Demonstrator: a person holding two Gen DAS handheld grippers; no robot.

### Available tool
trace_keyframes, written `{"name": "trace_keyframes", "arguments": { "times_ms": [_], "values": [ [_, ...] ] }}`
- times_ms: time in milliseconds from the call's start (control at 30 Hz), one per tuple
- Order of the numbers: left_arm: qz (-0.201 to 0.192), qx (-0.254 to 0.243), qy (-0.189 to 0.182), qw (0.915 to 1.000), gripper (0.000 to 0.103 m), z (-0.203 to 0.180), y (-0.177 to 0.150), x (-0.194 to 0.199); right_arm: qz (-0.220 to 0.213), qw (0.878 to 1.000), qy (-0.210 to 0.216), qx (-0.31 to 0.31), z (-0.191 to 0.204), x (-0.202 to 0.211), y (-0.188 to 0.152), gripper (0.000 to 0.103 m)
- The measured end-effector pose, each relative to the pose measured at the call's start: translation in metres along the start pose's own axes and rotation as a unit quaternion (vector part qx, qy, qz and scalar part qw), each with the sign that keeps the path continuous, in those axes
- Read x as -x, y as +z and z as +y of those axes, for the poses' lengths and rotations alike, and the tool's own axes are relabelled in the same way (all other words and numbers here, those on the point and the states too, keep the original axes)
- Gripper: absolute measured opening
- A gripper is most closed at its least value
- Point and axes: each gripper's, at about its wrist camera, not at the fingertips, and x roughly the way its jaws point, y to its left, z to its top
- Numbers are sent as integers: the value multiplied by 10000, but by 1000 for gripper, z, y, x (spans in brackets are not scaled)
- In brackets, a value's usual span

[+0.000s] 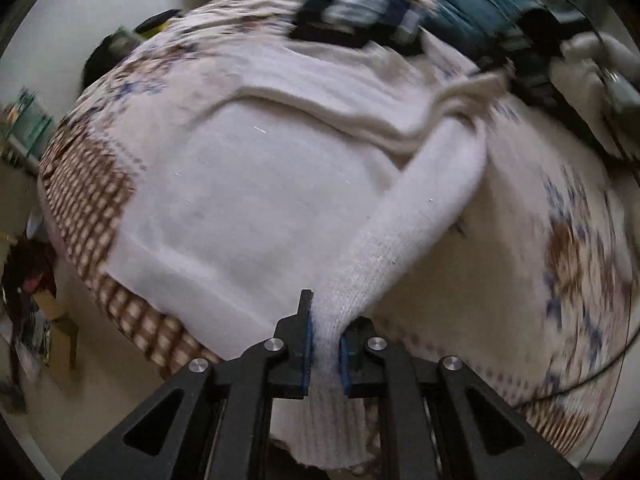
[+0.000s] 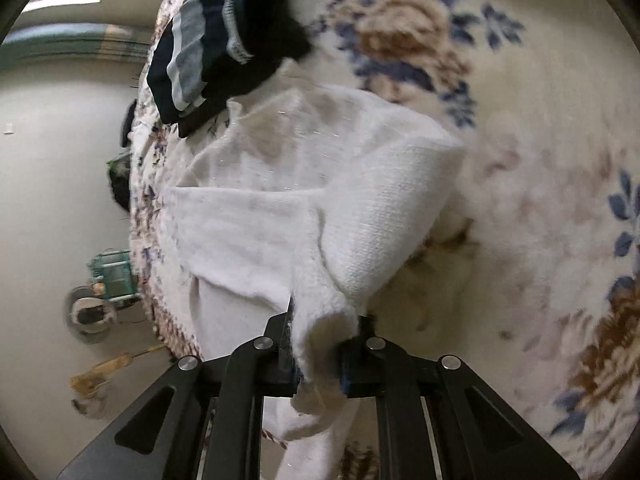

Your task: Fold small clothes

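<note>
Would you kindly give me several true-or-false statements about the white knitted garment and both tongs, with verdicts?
1. The left tongs pinch a sleeve of the white knitted garment. True.
2. The right tongs hang empty. False: they clamp white knit too.
3. The garment lies on a bare wooden table. False: it lies on a cream floral blanket.
4. A dark striped folded cloth sits beyond the garment. True.

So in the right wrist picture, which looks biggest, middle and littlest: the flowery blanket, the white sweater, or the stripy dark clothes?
1. flowery blanket
2. white sweater
3. stripy dark clothes

The sweater sits nearest the camera, so it looks bigger than it is.
</note>
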Motion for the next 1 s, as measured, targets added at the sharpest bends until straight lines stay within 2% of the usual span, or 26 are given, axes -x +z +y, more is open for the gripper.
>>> {"name": "trace_keyframes", "arguments": {
  "times_ms": [67, 200, 300, 400, 600, 700, 733, 800, 867, 933, 967, 1000],
  "values": [
    [-50, 241, -33, 9997, 8, 24, 18, -2, -26, 9998, -173, 20, 26, -2, 7, 15],
    [-19, 659, -234, 9975, 8, 77, 47, -24, -2, 9992, -388, 24, 106, -33, 26, 15],
    [148, 850, -396, 9955, 8, 118, 63, -55, -19, 9965, -798, 245, 176, -83, 40, 14],
    [413, 1140, -576, 9910, 8, 160, 75, -87, 71, 9932, -1136, 234, 218, -137, 50, 14],
    [750, 1567, -858, 9810, 8, 226, 85, -131, 292, 9776, -2025, 490, 275, -232, 55, 14],
    [913, 1665, -1003, 9767, 9, 244, 86, -138, 447, 9721, -2251, 496, 292, -253, 56, 16],
    [964, 1682, -1059, 9753, 10, 248, 86, -139, 469, 9727, -2219, 486, 294, -255, 56, 21],
    [1148, 1796, -1304, 9683, 13, 261, 82, -142, 664, 9794, -1846, 476, 304, -259, 56, 43],
    [1304, 1844, -1450, 9633, 19, 272, 77, -142, 977, 9836, -1418, 544, 311, -261, 52, 49],
    [1438, 1884, -1524, 9595, 24, 287, 72, -139, 1385, 9814, -1091, 756, 318, -261, 42, 50],
    [1482, 1965, -1556, 9567, 33, 297, 69, -136, 1511, 9798, -954, 896, 319, -255, 33, 50],
    [1492, 2043, -1581, 9545, 34, 306, 68, -133, 1527, 9783, -963, 1017, 318, -248, 25, 52]
  ]
}}
